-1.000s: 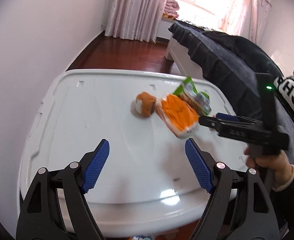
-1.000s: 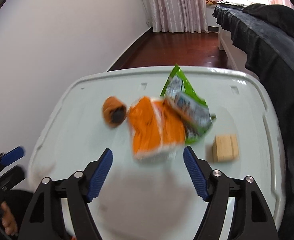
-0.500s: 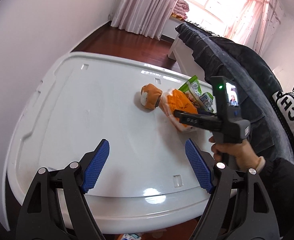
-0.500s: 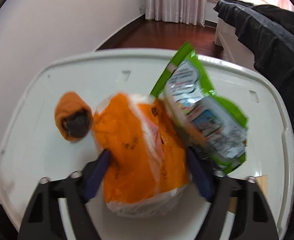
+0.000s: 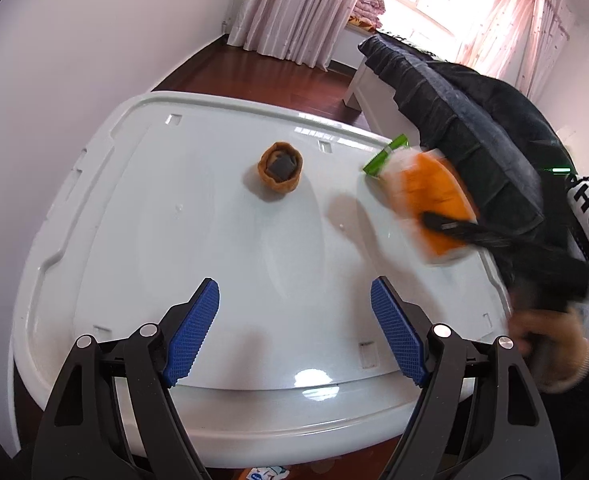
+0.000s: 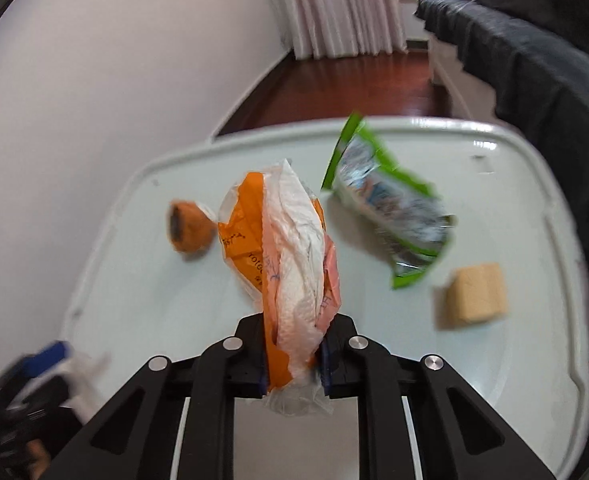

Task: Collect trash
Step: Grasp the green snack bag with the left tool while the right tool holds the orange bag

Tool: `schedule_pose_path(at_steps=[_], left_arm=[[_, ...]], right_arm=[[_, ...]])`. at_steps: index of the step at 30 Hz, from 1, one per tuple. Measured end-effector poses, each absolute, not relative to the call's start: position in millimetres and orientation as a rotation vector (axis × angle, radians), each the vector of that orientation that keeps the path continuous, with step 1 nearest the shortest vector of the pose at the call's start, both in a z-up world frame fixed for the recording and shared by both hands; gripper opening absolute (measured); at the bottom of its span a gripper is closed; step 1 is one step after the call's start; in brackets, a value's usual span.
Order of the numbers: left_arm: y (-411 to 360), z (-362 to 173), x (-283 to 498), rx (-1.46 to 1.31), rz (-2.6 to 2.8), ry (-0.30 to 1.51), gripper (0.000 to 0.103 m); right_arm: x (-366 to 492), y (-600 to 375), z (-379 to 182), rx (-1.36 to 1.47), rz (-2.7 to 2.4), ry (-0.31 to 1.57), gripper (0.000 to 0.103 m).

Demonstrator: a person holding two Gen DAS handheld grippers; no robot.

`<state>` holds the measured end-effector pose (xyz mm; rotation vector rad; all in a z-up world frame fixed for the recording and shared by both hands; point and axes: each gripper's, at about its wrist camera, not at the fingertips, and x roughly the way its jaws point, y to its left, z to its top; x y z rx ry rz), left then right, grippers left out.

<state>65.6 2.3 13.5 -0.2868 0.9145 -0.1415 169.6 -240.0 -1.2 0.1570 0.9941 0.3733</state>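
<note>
My right gripper [image 6: 292, 354] is shut on an orange and white plastic wrapper [image 6: 286, 248] and holds it above the white table [image 6: 494, 360]. The wrapper also shows blurred in the left wrist view [image 5: 430, 200] at the table's right side. A green snack bag [image 6: 390, 216] lies on the table behind it; its green corner [image 5: 386, 158] shows in the left view. A small orange cup-like piece [image 5: 280, 172] sits near the table's middle, and shows in the right wrist view [image 6: 188, 226]. My left gripper [image 5: 294, 332] is open and empty over the near edge.
A tan wooden block [image 6: 474, 296] lies on the table right of the green bag. A dark bedcover [image 5: 466, 128] borders the table's right side. A white wall [image 5: 54, 80] runs along the left. Wooden floor [image 5: 278, 76] lies beyond the table.
My right gripper has closed on the orange wrapper and lifted it off the table, moving right. The left gripper has stayed open over the near edge.
</note>
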Motion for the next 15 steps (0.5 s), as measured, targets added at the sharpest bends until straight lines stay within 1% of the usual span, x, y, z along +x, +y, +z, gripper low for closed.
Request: schedule_pose_path(at_steps=[3, 7, 15], left_arm=[[-10.6, 9.6, 72.0, -0.282, -0.165, 0.937, 0.077], [-43.7, 15.6, 92.0, -0.282, -0.195, 0.936, 0.077], [-128.7, 29.7, 181.7, -0.405, -0.158, 0.905, 0.077]], right_arm=[[142.2, -279.4, 27.9, 0.214, 0.315, 0.888, 0.018], [118.2, -339.7, 46.6, 0.266, 0.168, 0.759, 0.018], [103.4, -408.7, 47.3, 0.439, 0.094, 0.713, 0.018]])
